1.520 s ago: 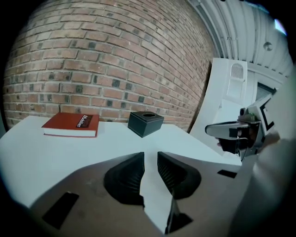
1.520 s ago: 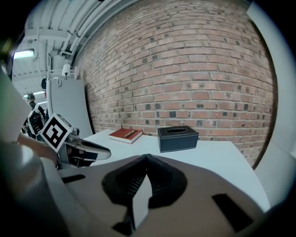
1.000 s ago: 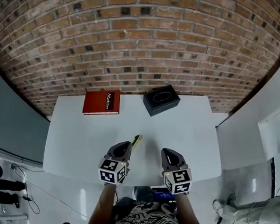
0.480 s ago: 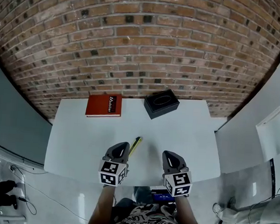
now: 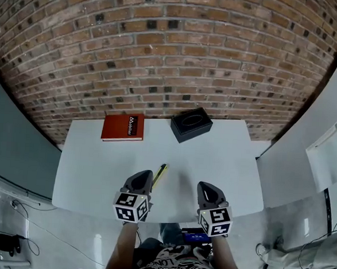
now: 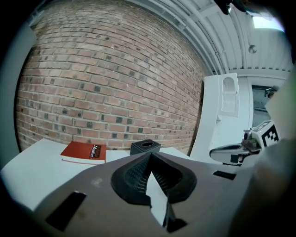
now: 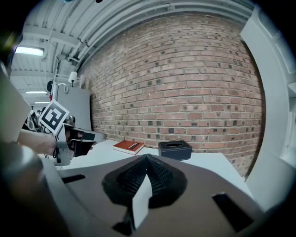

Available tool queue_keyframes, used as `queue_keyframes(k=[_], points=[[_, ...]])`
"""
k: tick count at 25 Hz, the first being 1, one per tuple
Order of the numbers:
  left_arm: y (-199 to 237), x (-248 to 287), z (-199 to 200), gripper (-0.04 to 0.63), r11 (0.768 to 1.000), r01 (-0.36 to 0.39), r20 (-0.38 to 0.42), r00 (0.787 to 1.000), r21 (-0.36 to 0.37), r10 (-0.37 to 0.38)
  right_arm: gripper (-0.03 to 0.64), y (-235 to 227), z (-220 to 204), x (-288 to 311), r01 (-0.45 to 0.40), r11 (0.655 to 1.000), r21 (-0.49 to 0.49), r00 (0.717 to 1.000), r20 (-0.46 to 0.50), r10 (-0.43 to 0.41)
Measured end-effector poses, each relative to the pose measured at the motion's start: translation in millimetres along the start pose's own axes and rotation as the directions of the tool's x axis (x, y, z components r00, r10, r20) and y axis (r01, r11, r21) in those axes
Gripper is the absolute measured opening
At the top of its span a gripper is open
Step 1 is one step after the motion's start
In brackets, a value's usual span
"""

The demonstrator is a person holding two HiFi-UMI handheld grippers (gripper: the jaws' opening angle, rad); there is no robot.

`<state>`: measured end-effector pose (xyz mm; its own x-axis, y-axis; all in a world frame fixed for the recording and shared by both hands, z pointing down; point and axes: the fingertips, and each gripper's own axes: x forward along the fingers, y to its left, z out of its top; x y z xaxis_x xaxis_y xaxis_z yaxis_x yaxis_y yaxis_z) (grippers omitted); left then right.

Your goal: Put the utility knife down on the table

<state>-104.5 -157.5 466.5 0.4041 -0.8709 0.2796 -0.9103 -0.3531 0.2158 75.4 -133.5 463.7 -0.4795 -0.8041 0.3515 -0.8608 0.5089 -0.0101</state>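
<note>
The yellow and black utility knife [image 5: 160,175] lies flat on the white table [image 5: 97,166], pointing away from me. My left gripper [image 5: 145,175] hovers just left of the knife's near end, jaws shut and empty [image 6: 149,155]. The knife does not show in the left gripper view. About a hand's width right of the knife, my right gripper [image 5: 204,187] is also shut with nothing in it [image 7: 147,158]. Both grippers sit over the table's near edge.
A red book [image 5: 123,126] lies at the table's far left and a black open-top box [image 5: 191,124] at the far middle, both against the brick wall. A white partition [image 5: 307,129] stands right of the table. Floor and cables lie on the left.
Both grippers have drawn back slightly toward me. The knife stays lying on the table, apart from the left gripper's tips.
</note>
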Motion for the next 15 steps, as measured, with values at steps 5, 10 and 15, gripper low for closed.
queue_keyframes(k=[5,10,15], points=[[-1,-2,-4,0.015,0.999,-0.024,-0.016,1.0,0.039,0.025,0.0,-1,-1,-5,0.001,1.0,0.012,1.0,0.007,-0.001],[-4,-4,-1,0.015,0.998,-0.031,-0.01,0.999,0.046,0.032,0.0,-2,1,-9,0.002,1.0,0.007,1.0,0.014,-0.002],[-5,-8,-1,0.015,0.999,-0.024,0.004,1.0,0.021,0.024,0.0,0,-2,-12,-0.004,1.0,0.009,1.0,0.013,0.004]])
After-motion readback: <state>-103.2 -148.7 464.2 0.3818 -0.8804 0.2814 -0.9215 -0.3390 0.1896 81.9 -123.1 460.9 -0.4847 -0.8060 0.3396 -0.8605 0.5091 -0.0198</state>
